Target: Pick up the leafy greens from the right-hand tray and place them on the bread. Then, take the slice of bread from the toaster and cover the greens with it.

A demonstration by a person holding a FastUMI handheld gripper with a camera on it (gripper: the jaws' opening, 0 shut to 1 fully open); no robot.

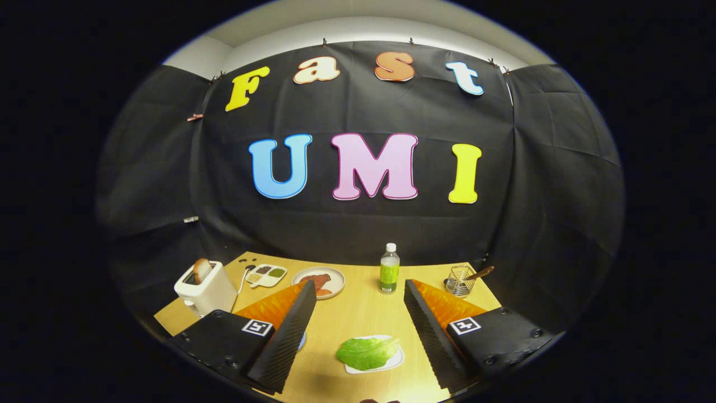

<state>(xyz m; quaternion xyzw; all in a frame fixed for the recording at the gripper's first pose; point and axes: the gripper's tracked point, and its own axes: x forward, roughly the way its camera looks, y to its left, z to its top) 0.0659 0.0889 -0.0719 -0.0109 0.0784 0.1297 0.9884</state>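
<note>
Above the wooden table (358, 319), tongs (358, 330) spread wide, holding nothing, leafy greens (367, 352) between the fingers, on a white tray (394, 362).

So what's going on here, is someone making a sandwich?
It looks like one is just starting. A hand-held gripper hangs over the wooden table with its fingers wide open, holding nothing. A green lettuce leaf lies on a small white tray between the fingers. Farther off, a slice of bread sticks up from the white toaster, and a plate holds some food.

Dim booth, the wooden table (358, 313) lit brightest with glare nearest the camera; fisheye bending and softness toward the edges.
</note>
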